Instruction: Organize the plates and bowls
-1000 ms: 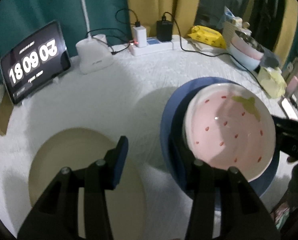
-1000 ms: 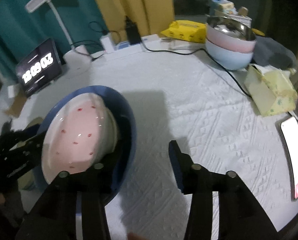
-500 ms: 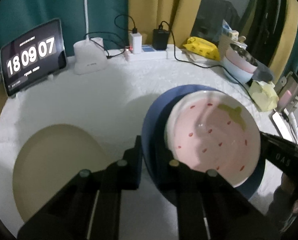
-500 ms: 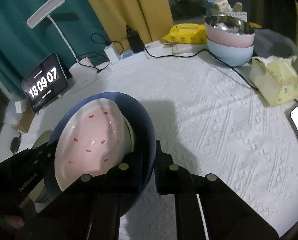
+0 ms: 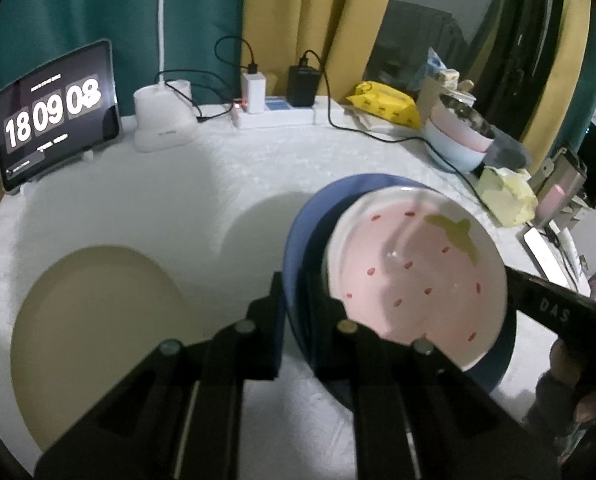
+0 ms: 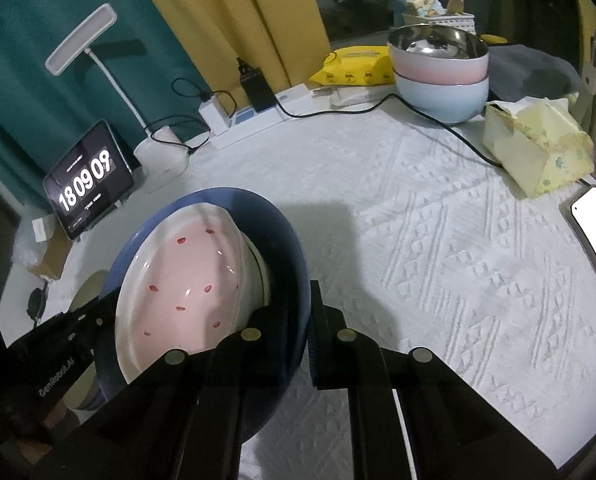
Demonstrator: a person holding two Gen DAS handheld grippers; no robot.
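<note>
A blue plate (image 5: 302, 236) with a pink strawberry-pattern plate (image 5: 414, 276) on it is held above the white tablecloth. My left gripper (image 5: 295, 316) is shut on the blue plate's left rim. My right gripper (image 6: 298, 320) is shut on the opposite rim of the blue plate (image 6: 285, 240); the pink plate (image 6: 185, 276) shows there too. A beige plate (image 5: 93, 328) lies flat on the cloth at the left. Stacked pink and light blue bowls (image 6: 442, 68) with a steel bowl on top stand at the back right.
A tablet clock (image 5: 57, 116), a lamp base (image 5: 163, 120), a power strip with chargers (image 5: 273, 116) and a yellow packet (image 5: 386, 104) line the back edge. A cable (image 6: 438, 120) crosses the cloth. A yellow tissue box (image 6: 538, 148) and a phone (image 6: 594, 220) lie at the right.
Both grippers closed onto opposite rims of the blue plate and lifted it, with the pink plate on it, off the cloth.
</note>
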